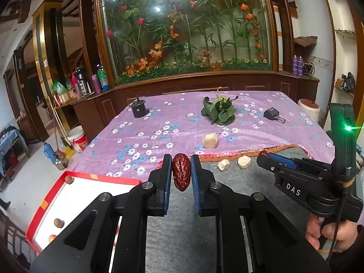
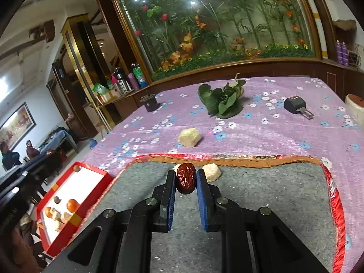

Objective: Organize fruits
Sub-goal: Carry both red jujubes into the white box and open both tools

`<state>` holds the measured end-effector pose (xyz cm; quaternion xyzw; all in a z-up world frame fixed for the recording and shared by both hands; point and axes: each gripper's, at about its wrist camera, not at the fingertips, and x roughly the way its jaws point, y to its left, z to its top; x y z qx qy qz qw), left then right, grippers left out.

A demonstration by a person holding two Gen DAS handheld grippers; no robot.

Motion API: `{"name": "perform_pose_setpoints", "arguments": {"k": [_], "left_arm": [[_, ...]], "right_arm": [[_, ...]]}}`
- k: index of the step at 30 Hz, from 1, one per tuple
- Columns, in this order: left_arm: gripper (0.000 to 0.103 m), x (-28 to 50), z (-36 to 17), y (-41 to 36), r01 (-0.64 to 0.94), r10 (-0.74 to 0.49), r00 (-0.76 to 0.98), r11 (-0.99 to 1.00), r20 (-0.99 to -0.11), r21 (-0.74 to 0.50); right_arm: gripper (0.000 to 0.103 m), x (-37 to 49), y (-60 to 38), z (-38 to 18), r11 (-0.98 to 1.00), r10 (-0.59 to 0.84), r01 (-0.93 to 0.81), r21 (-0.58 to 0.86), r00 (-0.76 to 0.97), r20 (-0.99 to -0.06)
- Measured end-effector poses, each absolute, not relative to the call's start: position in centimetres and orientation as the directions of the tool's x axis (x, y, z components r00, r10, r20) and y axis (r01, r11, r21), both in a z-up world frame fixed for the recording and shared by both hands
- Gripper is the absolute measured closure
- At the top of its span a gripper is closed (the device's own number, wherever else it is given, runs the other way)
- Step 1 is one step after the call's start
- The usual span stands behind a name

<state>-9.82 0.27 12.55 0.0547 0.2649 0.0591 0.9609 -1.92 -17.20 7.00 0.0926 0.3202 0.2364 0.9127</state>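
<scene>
In the left wrist view, the left hand-held gripper hid the near part of the shallow red-rimmed white box, and a small orange fruit showed only as a sliver beside its black arm. The person's hand was cut off at the right edge. In the right wrist view, a pale beige chunk lay mostly hidden behind the wrinkled dark red date.

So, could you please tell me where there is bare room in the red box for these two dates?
The red box is bare white across its middle, between the brown ball at the far corner and the near end. That near end is crowded: oranges and pale chunks cluster there.
</scene>
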Motion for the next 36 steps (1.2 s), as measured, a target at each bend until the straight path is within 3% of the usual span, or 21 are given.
{"name": "perform_pose_setpoints", "arguments": {"k": [36], "left_arm": [[0.087,-12.2,11.6,8.3,-0.185,0.176,0.83,0.982,-0.53,0.036]], "right_arm": [[0.085,-1.6,-16.9,5.0,0.93,0.366,-0.302,0.209,0.716,-0.595]]}}
